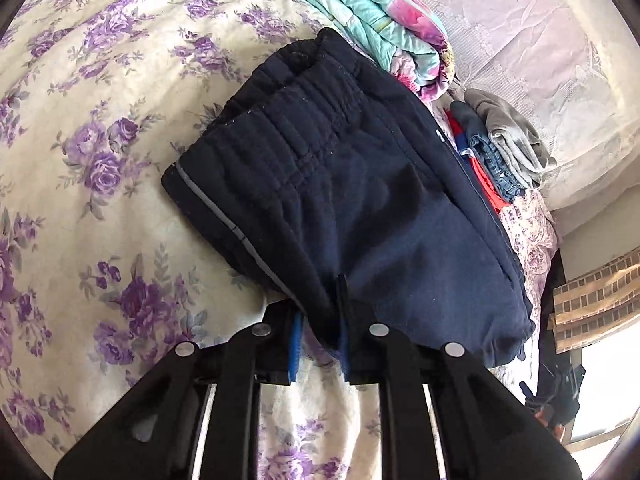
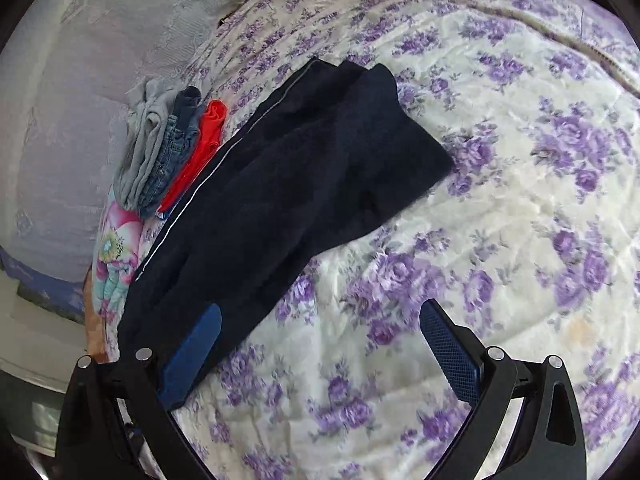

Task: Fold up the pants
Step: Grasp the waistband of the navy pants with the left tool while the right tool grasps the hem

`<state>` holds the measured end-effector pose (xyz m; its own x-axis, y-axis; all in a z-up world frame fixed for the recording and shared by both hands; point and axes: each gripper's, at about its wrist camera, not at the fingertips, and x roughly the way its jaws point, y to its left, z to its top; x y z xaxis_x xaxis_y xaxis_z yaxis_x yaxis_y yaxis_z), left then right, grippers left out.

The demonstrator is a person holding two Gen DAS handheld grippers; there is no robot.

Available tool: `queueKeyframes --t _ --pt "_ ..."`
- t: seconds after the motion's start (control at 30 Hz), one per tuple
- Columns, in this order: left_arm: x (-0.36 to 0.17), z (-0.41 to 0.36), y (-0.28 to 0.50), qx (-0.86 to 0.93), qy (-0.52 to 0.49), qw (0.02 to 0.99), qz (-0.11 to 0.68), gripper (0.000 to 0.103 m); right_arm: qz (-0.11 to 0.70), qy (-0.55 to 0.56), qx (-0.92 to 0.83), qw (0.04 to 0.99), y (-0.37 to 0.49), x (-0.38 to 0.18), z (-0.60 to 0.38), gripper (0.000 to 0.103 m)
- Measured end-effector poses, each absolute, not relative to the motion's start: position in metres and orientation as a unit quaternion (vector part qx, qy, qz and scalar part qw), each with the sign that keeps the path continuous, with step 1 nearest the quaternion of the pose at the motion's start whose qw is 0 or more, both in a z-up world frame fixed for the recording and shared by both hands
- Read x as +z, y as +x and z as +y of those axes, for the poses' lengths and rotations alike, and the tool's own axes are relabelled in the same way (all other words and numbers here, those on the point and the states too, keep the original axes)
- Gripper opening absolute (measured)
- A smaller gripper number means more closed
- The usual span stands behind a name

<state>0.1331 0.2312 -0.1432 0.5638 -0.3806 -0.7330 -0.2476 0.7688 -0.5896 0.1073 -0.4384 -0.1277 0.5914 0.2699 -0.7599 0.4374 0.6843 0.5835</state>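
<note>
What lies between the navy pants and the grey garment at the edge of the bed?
In the right wrist view, between the navy pants and the grey garment lie a red garment and a folded denim piece, side by side.

A bed fills the room, spread with a cream quilt (image 2: 500,184) printed in purple roses. Along its far side runs a pale lace cover (image 1: 540,40) over a padded back. A rolled floral blanket (image 1: 384,20) in turquoise and pink lies by it, next to a small clothes stack (image 2: 160,152). Bright daylight falls from a window (image 1: 604,392)
</note>
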Motion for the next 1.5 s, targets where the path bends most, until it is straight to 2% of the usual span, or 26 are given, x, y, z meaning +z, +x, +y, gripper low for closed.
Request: queueKeyframes --t 0.03,0.17,0.27,0.3,0.33,0.4,0.5,0.77,0.93,1.0,1.03,1.07,1.1,1.13,1.2,1.27,1.33,1.4,1.5 --pt "-0.144 0.232 0.132 -0.043 -0.339 0.816 0.465 0.014 0.456 0.412 -0.062 0.787 0.117 -0.138 -0.442 0.086" --pt "-0.146 0.231 0.134 -0.044 -0.338 0.815 0.467 0.015 0.419 0.449 -0.084 0.785 0.134 -0.156 -0.451 0.067" --pt "-0.146 0.229 0.141 -0.034 -0.33 0.816 0.473 0.015 0.388 0.479 -0.089 0.782 0.148 -0.163 -0.465 0.043" --pt "-0.145 0.227 0.144 -0.029 -0.325 0.817 0.475 0.015 0.384 0.488 -0.082 0.78 0.153 -0.168 -0.468 0.019" --pt "-0.144 0.225 0.146 -0.024 -0.319 0.819 0.475 0.015 0.381 0.497 -0.063 0.777 0.159 -0.174 -0.471 0.007" --pt "-0.141 0.222 0.147 -0.014 -0.308 0.824 0.475 0.013 0.367 0.508 -0.064 0.777 0.154 -0.177 -0.471 0.007" --pt "-0.13 0.224 0.135 -0.008 -0.3 0.838 0.456 0.011 0.345 0.473 -0.071 0.808 0.131 -0.153 -0.462 0.006" --pt "-0.118 0.237 0.092 -0.028 -0.344 0.828 0.443 0.009 0.313 0.436 -0.069 0.841 0.034 -0.11 -0.464 0.005" --pt "-0.126 0.236 0.084 -0.022 -0.338 0.82 0.461 0.01 0.354 0.44 -0.086 0.821 0.023 -0.144 -0.476 0.005" --pt "-0.148 0.242 0.092 -0.021 -0.356 0.796 0.489 0.015 0.408 0.423 -0.095 0.804 0.034 -0.169 -0.472 0.006" --pt "-0.15 0.245 0.088 -0.027 -0.37 0.794 0.482 0.016 0.406 0.415 -0.096 0.809 0.033 -0.171 -0.47 0.007" --pt "-0.146 0.247 0.082 -0.026 -0.37 0.798 0.475 0.018 0.406 0.404 -0.097 0.814 0.031 -0.166 -0.469 0.01" --pt "-0.138 0.246 0.074 -0.019 -0.353 0.809 0.469 0.019 0.412 0.391 -0.1 0.817 0.028 -0.159 -0.468 0.021" --pt "-0.127 0.244 0.067 -0.012 -0.33 0.824 0.46 0.022 0.41 0.379 -0.108 0.823 0.022 -0.15 -0.467 0.039" --pt "-0.098 0.243 0.046 0.019 -0.28 0.856 0.433 0.02 0.387 0.327 -0.158 0.847 0.007 -0.121 -0.462 0.058" --pt "-0.067 0.245 0.029 0.049 -0.242 0.884 0.396 0.021 0.353 0.259 -0.204 0.876 -0.005 -0.086 -0.455 0.064" --pt "-0.036 0.246 0.028 0.059 -0.221 0.899 0.372 0.025 0.321 0.231 -0.22 0.892 -0.004 -0.059 -0.454 0.074" --pt "-0.012 0.241 0.052 0.041 -0.189 0.907 0.375 0.038 0.31 0.24 -0.176 0.903 0.015 -0.041 -0.461 0.075" --pt "0.003 0.22 0.117 0.01 -0.144 0.903 0.406 0.041 0.331 0.26 -0.109 0.9 0.079 -0.035 -0.469 0.075"
